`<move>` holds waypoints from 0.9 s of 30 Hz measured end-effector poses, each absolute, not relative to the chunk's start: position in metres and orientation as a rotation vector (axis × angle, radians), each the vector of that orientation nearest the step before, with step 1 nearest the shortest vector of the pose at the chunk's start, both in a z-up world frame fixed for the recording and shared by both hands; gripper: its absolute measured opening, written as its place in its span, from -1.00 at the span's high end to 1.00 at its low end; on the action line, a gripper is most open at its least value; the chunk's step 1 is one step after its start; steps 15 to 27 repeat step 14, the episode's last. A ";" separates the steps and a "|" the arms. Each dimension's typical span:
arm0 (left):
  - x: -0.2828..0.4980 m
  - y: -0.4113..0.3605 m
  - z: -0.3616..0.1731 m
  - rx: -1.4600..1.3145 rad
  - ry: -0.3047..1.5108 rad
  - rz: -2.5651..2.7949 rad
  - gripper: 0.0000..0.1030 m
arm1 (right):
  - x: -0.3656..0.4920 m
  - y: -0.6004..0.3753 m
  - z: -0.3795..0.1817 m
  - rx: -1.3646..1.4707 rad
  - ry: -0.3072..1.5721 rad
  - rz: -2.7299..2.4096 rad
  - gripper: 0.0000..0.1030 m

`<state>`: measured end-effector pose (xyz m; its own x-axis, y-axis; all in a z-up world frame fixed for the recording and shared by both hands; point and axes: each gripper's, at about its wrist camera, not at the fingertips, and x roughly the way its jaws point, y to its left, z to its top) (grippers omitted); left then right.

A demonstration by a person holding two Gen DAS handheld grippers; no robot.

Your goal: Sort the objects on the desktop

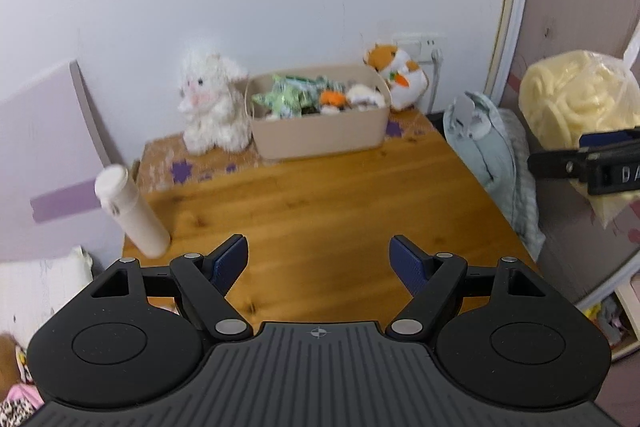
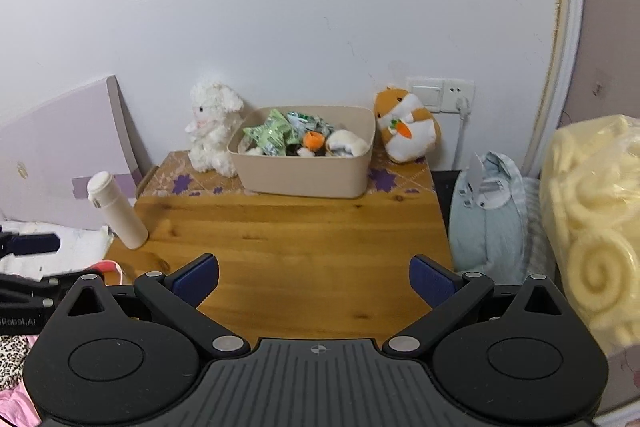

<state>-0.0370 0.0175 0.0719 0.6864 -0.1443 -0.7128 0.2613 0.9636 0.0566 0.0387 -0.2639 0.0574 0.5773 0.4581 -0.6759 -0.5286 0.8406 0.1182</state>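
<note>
L gripper (image 1: 318,261) fingers apart, empty, low ctr | bin (image 1: 320,131) ctr, full | bottle (image 1: 134,213) left | surface (image 1: 320,211)

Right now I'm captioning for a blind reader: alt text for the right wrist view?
An open right gripper hovers over a wooden desk; at the back, a beige bin of small toys sits between a white lamb plush and hamster plush.

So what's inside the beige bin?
The beige bin holds green star-shaped wrapped packets, an orange plush and a white plush; anything beneath them is covered.
</note>
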 end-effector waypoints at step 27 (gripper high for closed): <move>-0.053 0.022 0.075 0.181 0.777 -0.207 -0.54 | 0.023 -0.276 0.054 -0.139 0.778 0.540 -1.00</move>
